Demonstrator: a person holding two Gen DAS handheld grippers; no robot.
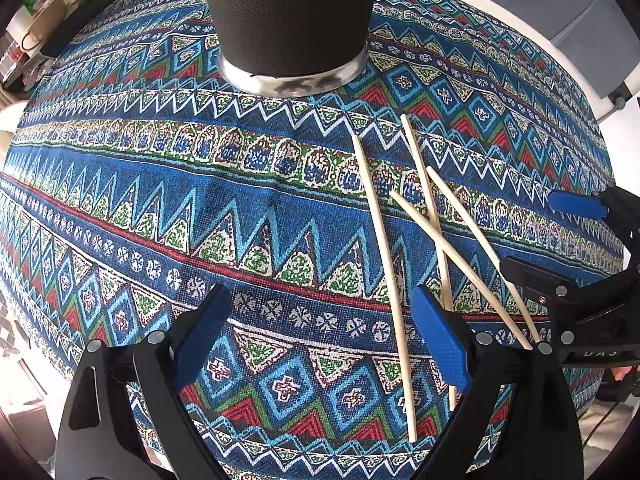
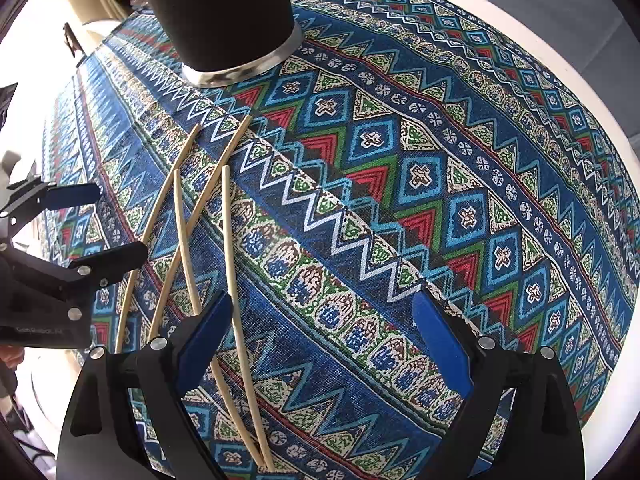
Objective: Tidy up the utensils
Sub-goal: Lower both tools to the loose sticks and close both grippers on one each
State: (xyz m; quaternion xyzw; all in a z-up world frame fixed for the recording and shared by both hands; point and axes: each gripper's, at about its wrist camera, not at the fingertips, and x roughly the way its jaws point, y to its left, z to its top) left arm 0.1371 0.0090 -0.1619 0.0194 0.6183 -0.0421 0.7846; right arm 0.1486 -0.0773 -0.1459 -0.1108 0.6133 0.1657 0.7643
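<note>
Several pale wooden chopsticks (image 1: 384, 252) lie loose and partly crossed on the patterned blue tablecloth (image 1: 200, 208). A black cylindrical holder with a steel base (image 1: 290, 24) stands upright beyond them. My left gripper (image 1: 320, 320) is open and empty just above the cloth, the chopsticks by its right finger. My right gripper (image 2: 320, 320) is open and empty; the chopsticks (image 2: 230, 240) run past its left finger. The holder (image 2: 224, 12) shows top left in the right wrist view. Each gripper appears at the other view's edge: the right one (image 1: 568, 236), the left one (image 2: 96, 224).
The table's white rim (image 2: 500, 28) shows at the far right edge. Shelves with clutter (image 1: 48, 4) stand beyond the table at the upper left. The cloth (image 2: 440, 200) covers the tabletop.
</note>
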